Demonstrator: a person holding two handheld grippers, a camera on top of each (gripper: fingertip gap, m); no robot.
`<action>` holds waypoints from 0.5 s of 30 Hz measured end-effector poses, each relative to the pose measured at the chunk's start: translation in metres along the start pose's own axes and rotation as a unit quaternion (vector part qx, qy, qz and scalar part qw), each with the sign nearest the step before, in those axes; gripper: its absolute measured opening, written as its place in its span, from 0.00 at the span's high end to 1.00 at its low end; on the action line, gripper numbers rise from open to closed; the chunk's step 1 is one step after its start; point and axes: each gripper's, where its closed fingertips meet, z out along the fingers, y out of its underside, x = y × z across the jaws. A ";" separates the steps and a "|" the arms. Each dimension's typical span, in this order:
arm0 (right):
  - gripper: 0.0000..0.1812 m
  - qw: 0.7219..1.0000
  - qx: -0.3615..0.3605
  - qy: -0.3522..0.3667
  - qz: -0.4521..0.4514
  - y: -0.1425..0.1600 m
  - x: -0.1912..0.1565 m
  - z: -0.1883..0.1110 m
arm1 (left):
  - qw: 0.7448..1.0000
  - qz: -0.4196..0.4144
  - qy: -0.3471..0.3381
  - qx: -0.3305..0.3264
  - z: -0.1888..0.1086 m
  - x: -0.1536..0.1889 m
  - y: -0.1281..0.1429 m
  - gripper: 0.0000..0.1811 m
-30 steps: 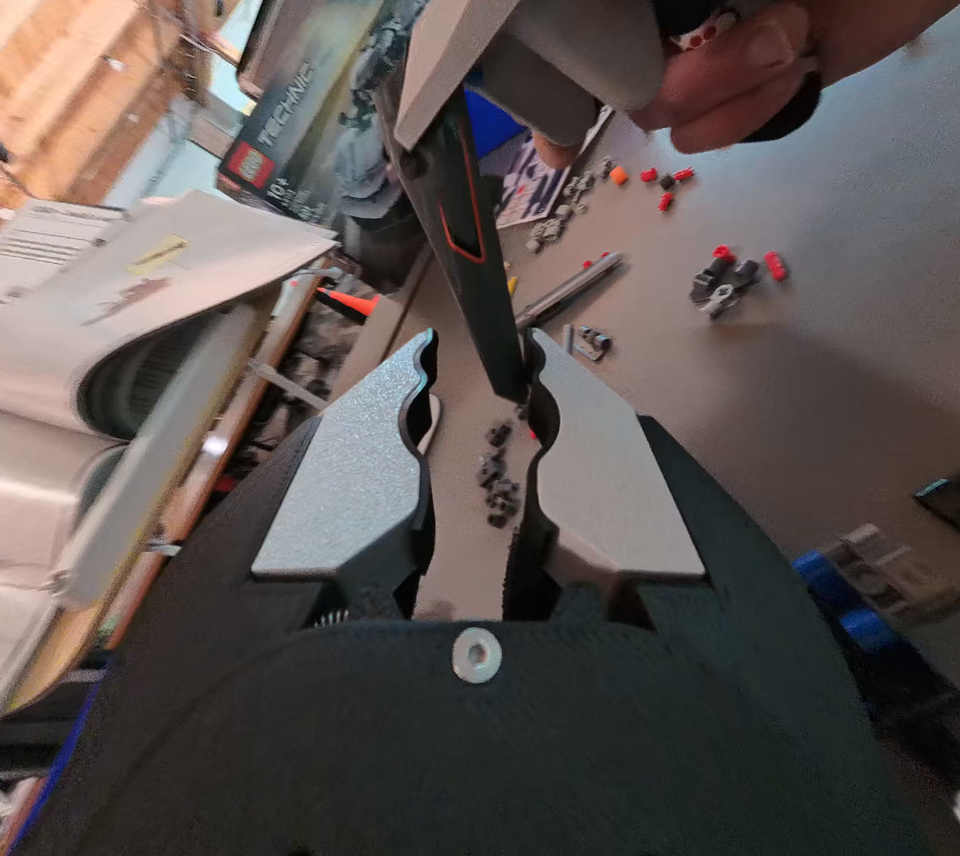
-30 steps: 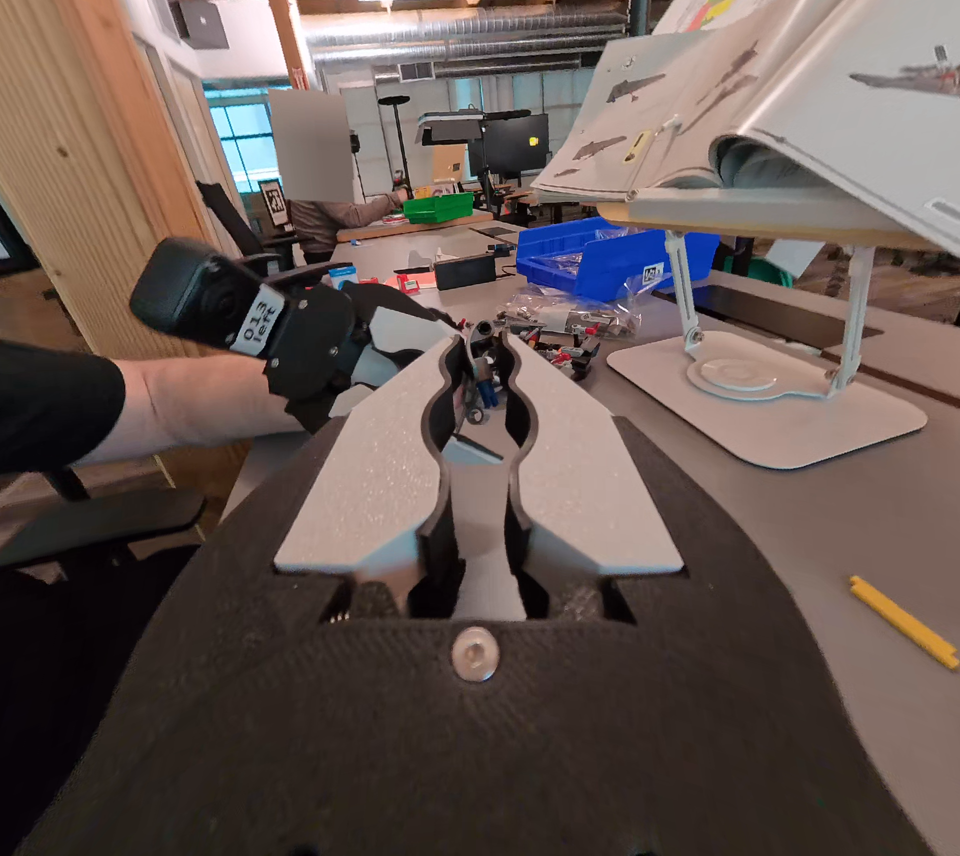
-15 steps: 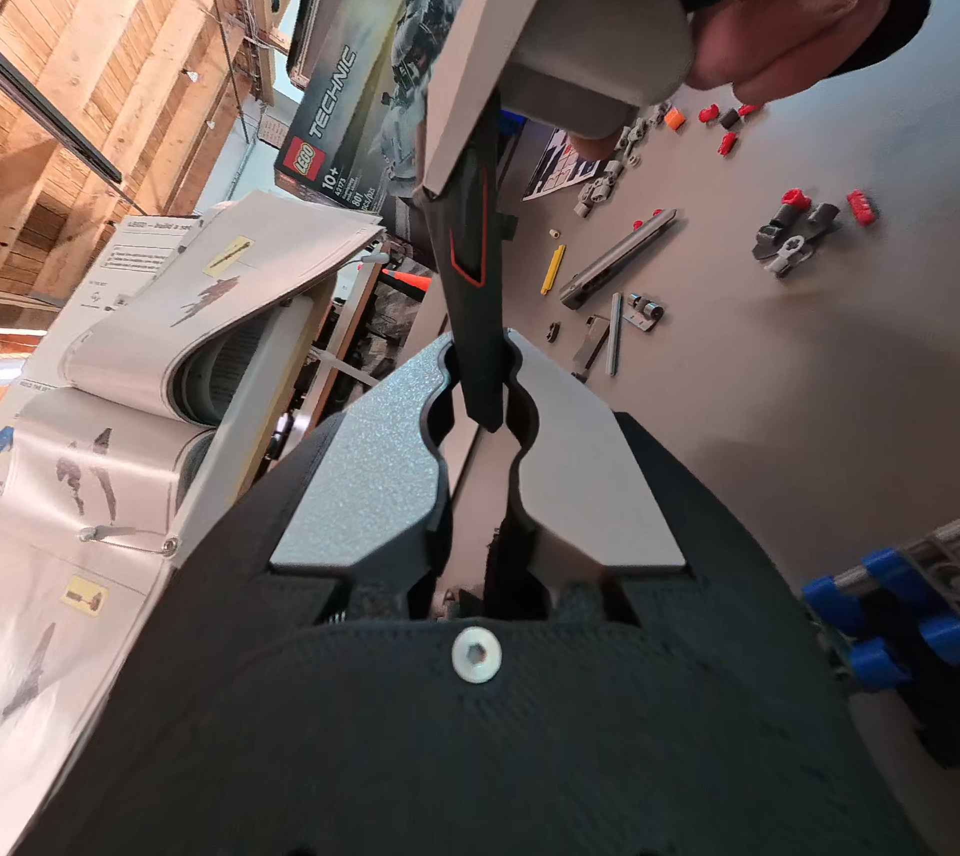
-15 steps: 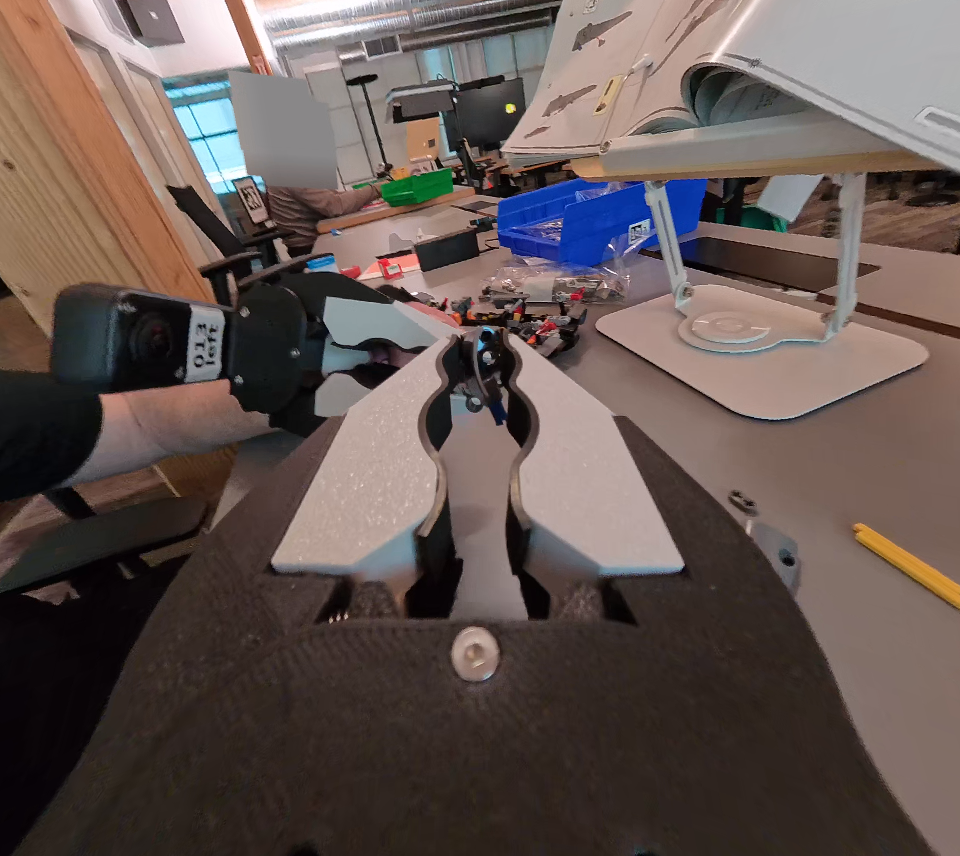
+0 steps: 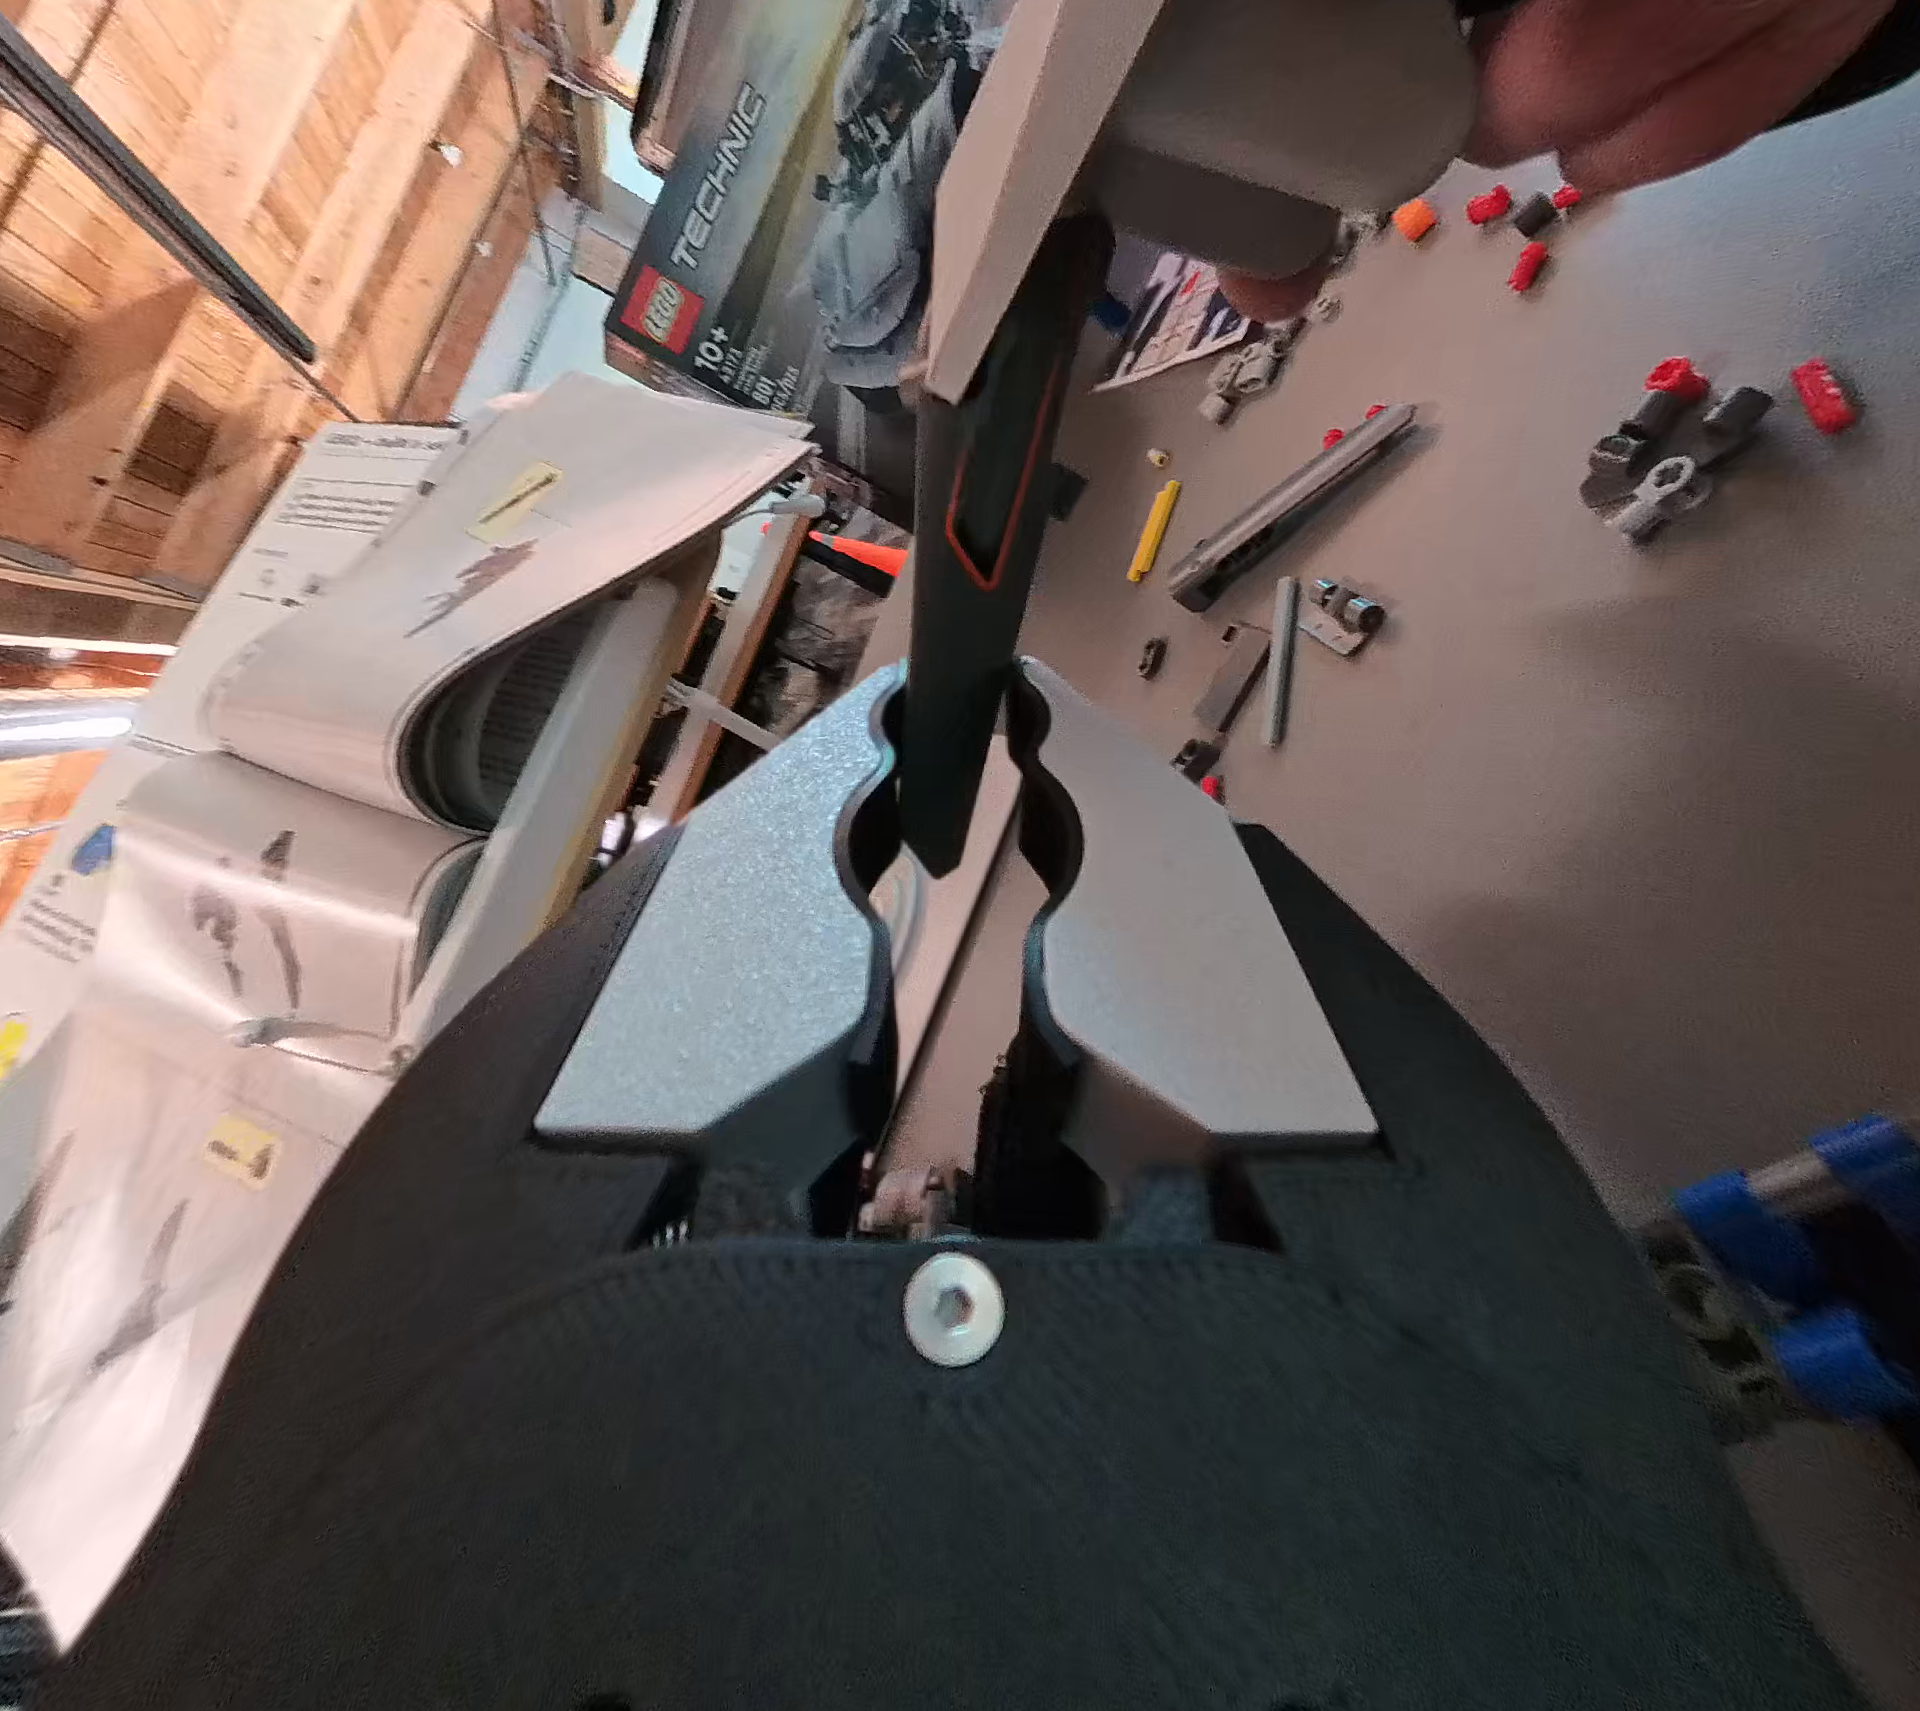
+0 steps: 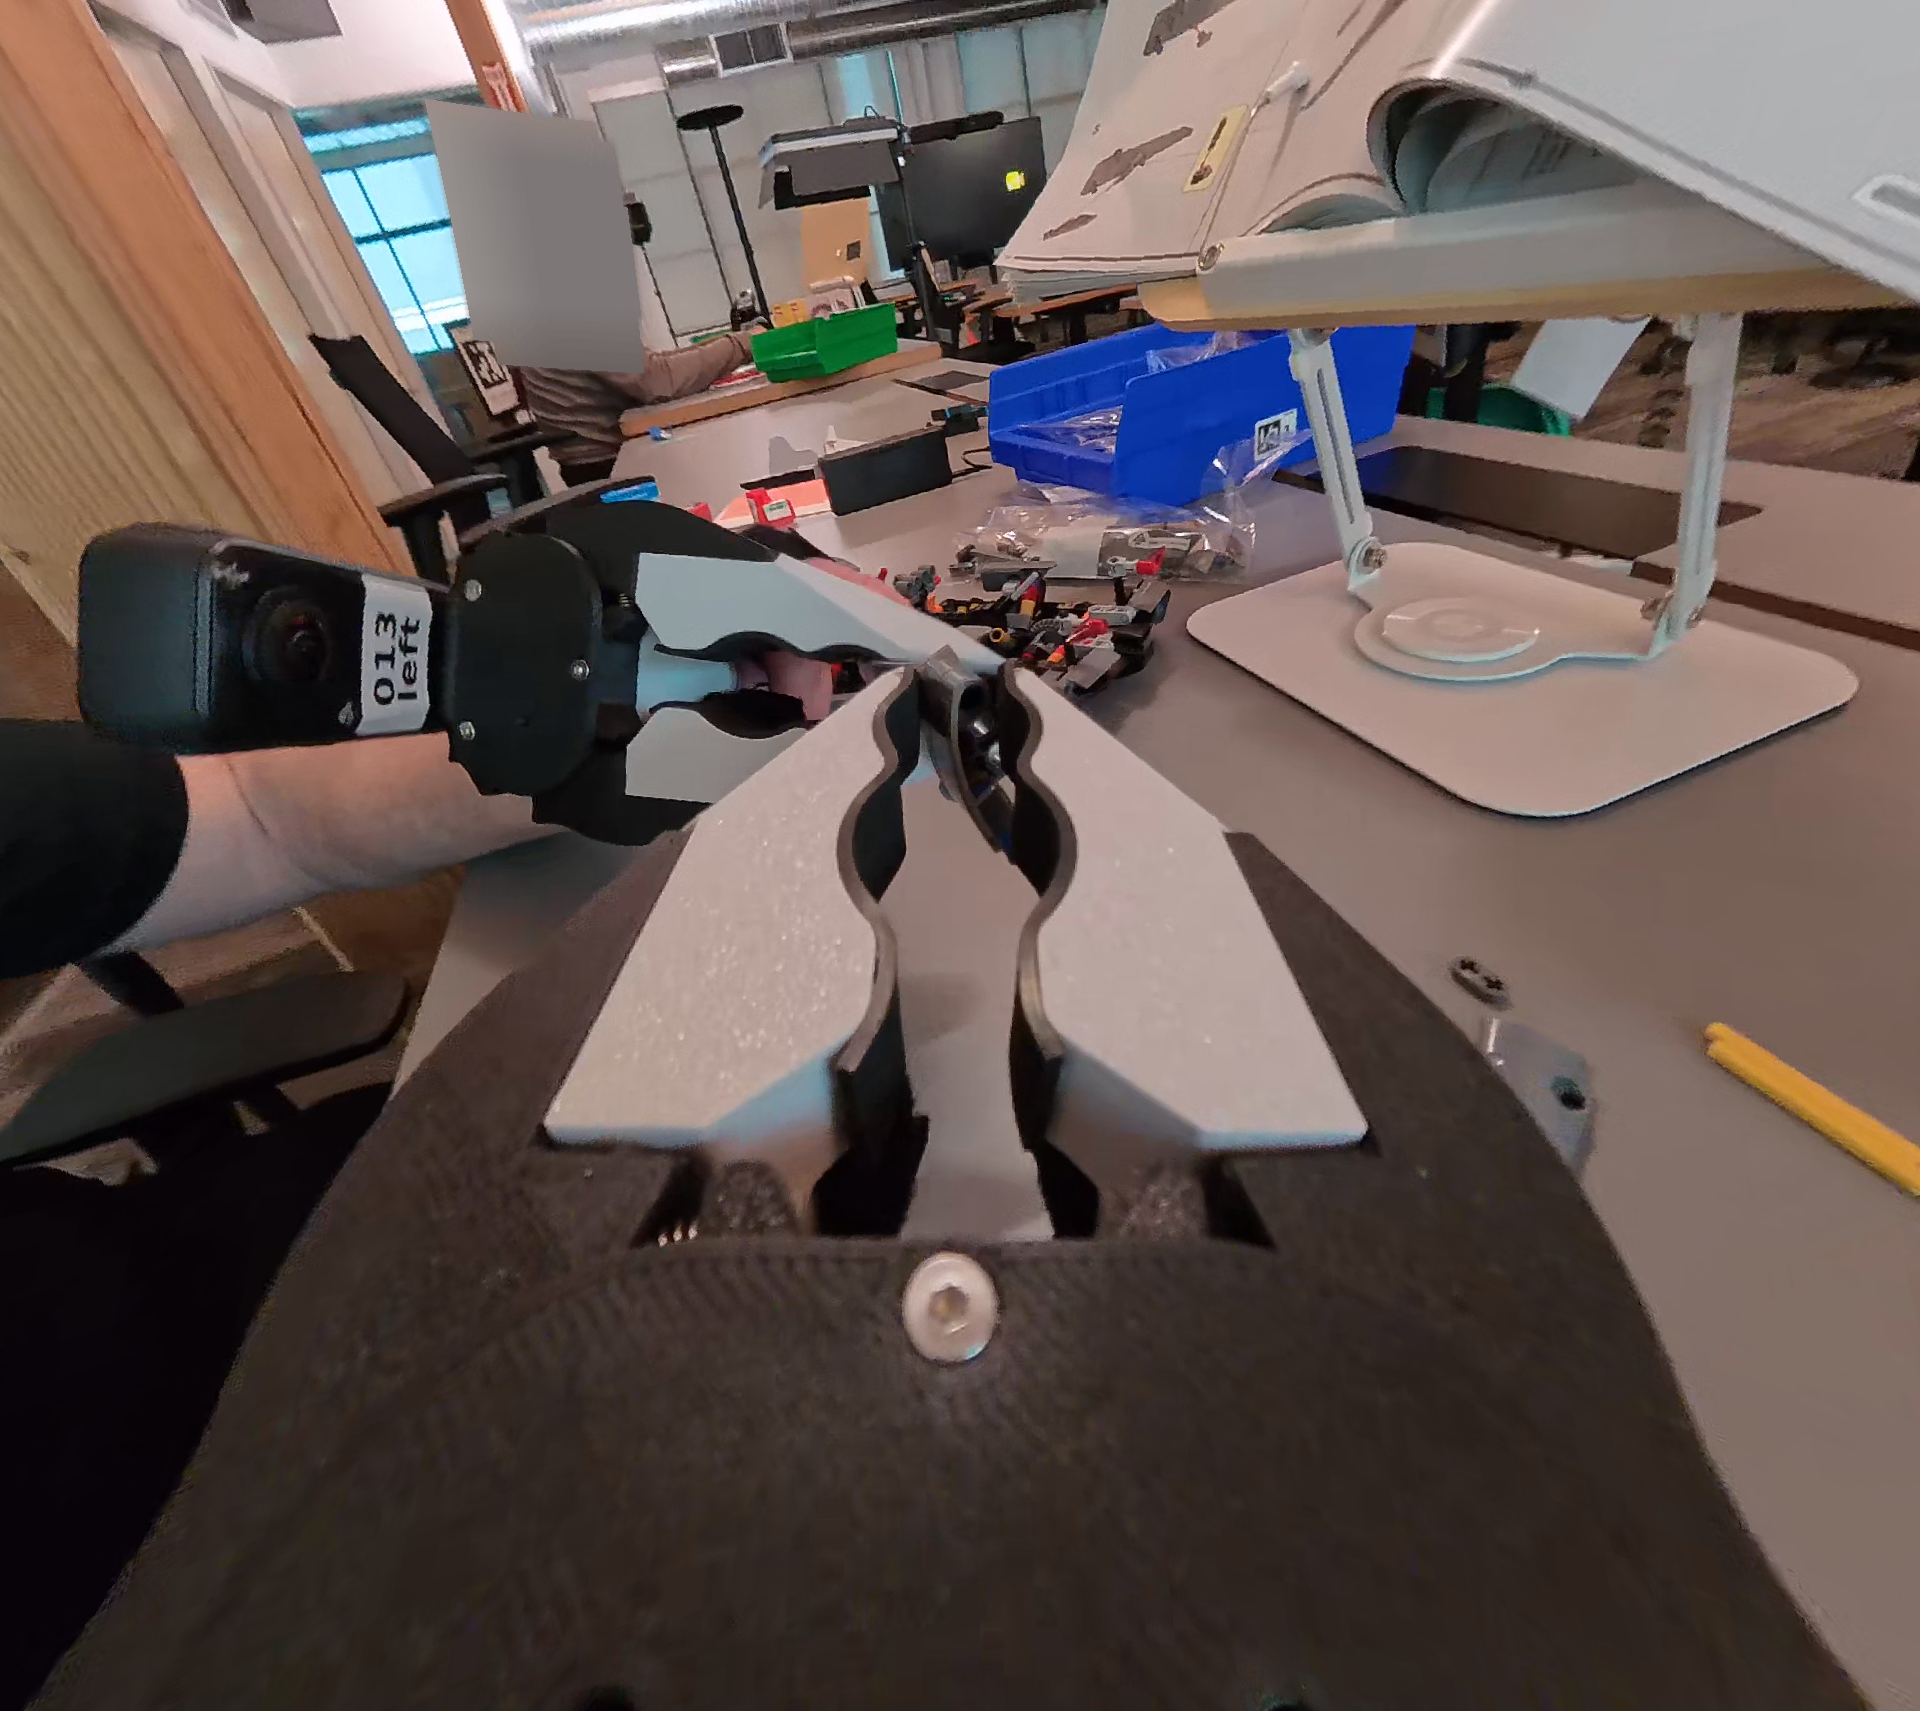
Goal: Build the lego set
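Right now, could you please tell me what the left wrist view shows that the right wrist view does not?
Only the left wrist view shows the grey set box, small red pieces and a long grey beam on the grey table.

Only the right wrist view shows the blue plastic bin, a clear bag of parts and the white stand base.

Both show the open instruction booklet, the yellow rod and the long black panel with an orange line, which both grippers grip.

Printed writing shows on the dark set box (image 5: pixel 748 207) just beyond the open instruction booklet (image 5: pixel 520 539), on the booklet's own pages (too fine to read), on a blue bin's tag (image 6: pixel 1276 435) beneath it, and on a camera's white label (image 6: pixel 398 659) well left.
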 end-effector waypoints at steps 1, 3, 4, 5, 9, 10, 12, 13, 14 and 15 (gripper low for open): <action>0.94 1.000 -0.001 -0.002 0.014 0.001 0.001 0.000 | 1.000 0.007 -0.010 0.003 -0.001 -0.002 -0.001 0.91; 0.94 0.999 -0.006 -0.004 0.039 0.005 0.004 0.001 | 1.000 0.022 -0.019 0.006 -0.001 -0.003 -0.004 0.90; 0.94 0.999 -0.008 -0.005 0.050 0.006 0.005 0.002 | 0.999 0.032 -0.024 0.007 -0.002 -0.003 -0.005 0.89; 0.94 0.998 -0.009 -0.005 0.057 0.007 0.006 0.002 | 0.999 0.041 -0.029 0.008 -0.002 -0.003 -0.005 0.89; 0.94 0.996 -0.016 -0.009 0.086 0.010 0.009 0.001 | 0.996 0.078 -0.036 0.009 -0.002 0.001 -0.007 0.90; 0.94 0.996 -0.017 -0.009 0.090 0.011 0.009 0.001 | 0.996 0.084 -0.035 0.008 -0.002 0.002 -0.007 0.91; 0.94 0.995 -0.018 -0.008 0.093 0.011 0.010 0.001 | 0.995 0.094 -0.035 0.005 -0.002 0.004 -0.007 0.91; 0.94 0.995 -0.019 -0.007 0.093 0.011 0.010 0.001 | 0.995 0.096 -0.034 0.003 -0.001 0.005 -0.007 0.91; 0.94 0.995 -0.020 -0.007 0.093 0.012 0.010 0.001 | 0.995 0.096 -0.032 0.001 -0.001 0.005 -0.007 0.91; 0.94 0.995 -0.021 -0.007 0.093 0.012 0.010 0.001 | 0.995 0.094 -0.030 0.001 -0.001 0.006 -0.006 0.91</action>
